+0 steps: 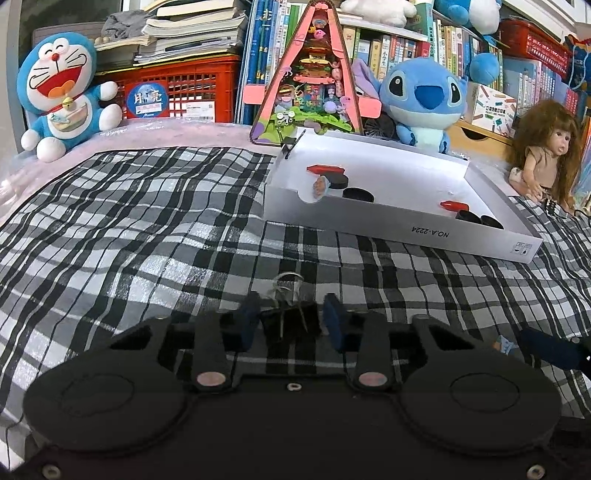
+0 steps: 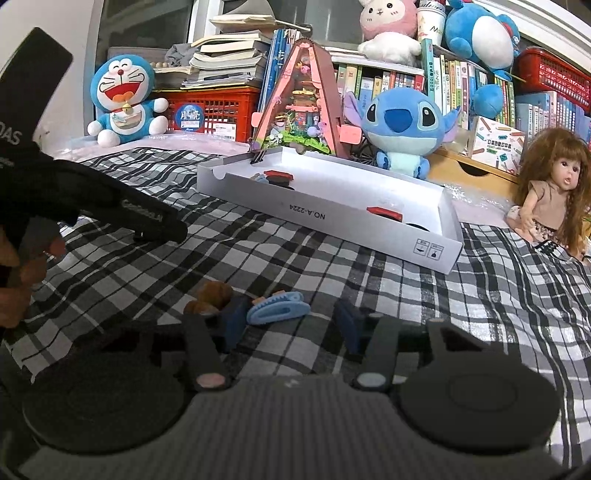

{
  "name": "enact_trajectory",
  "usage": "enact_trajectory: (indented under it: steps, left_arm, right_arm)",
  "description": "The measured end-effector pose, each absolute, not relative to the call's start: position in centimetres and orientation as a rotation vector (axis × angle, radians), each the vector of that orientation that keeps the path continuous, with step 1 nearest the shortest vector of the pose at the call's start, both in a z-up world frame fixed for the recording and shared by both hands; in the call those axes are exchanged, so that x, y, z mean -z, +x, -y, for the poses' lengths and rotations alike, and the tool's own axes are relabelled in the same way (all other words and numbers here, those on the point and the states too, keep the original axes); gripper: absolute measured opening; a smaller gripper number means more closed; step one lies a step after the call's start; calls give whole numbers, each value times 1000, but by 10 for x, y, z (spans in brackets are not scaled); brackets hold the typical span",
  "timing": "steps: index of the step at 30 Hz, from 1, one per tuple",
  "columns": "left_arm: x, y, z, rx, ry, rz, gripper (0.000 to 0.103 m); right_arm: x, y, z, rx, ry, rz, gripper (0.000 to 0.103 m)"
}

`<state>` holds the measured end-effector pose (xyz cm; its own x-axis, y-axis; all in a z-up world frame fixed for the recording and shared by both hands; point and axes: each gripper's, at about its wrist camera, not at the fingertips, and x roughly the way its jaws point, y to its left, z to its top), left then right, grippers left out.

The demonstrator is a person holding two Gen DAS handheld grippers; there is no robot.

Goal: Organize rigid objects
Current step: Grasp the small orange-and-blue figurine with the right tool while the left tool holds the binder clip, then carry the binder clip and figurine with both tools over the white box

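Now the left gripper [image 1: 290, 323] pinches a black clip [image 1: 291, 321] on the cloth [image 1: 147, 221]. The right gripper [image 2: 291, 321] is open around a blue clip [image 2: 277, 313], not squeezing it.

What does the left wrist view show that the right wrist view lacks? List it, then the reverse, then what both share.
Only the left wrist view: a black binder clip between the left gripper fingers.
Only the right wrist view: a blue hair clip and a brown object by the right gripper, and a pink bunny plush up top.
Both: the white box, checked cloth, Doraemon plush, Stitch plush and doll.
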<state>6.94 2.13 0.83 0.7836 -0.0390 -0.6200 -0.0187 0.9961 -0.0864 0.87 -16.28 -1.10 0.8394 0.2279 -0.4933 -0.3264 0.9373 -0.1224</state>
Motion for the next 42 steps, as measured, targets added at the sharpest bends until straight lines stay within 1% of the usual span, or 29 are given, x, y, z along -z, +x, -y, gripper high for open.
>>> enact_trajectory:
  steps: [3,8,11,13,16,23,26,27,28,30,31,32,33,36,42]
  left_arm:
    - [-8,71,-22,24,-89,-666,31]
    - [-7,68,-24,54,-72,-656,31]
    - [-7,65,-27,64,-65,-653,31]
    - [-7,63,-28,70,-60,-651,31]
    - [-9,61,-29,76,-54,-647,31]
    - [-12,58,-26,93,-33,-634,31]
    - [-11,60,-22,108,-15,-642,32]
    - [-9,61,-21,113,-10,-654,32]
    - [-8,62,-20,110,-8,-663,32]
    - [-8,61,-18,105,-3,-654,32]
    - [-8,61,-17,106,0,-653,32]
    - [-8,61,-17,107,-3,-652,31]
    - [-8,61,-17,110,-6,-654,31]
    - [-9,61,-16,110,-6,-650,31]
    - [-21,65,-13,115,0,-626,31]
  right_arm:
    - [11,8,163,-297,-205,-494,50]
    - [10,7,163,-296,-208,-490,45]
    - [10,7,163,-290,-207,-488,40]
    - [10,8,164,-284,-203,-487,31]
    - [9,9,165,-280,-199,-487,25]
    - [6,9,166,-277,-199,-478,20]
    - [6,11,165,-274,-201,-484,20]
    - [6,12,165,-269,-198,-489,23]
    - [7,12,165,-267,-192,-491,32]
    - [7,12,165,-264,-184,-493,35]
    - [7,12,165,-262,-184,-493,34]
    - [7,12,165,-258,-185,-493,27]
    - [7,13,165,-254,-186,-496,22]
    - [6,14,165,-257,-176,-498,17]
    - [0,15,166,-261,-169,-475,16]
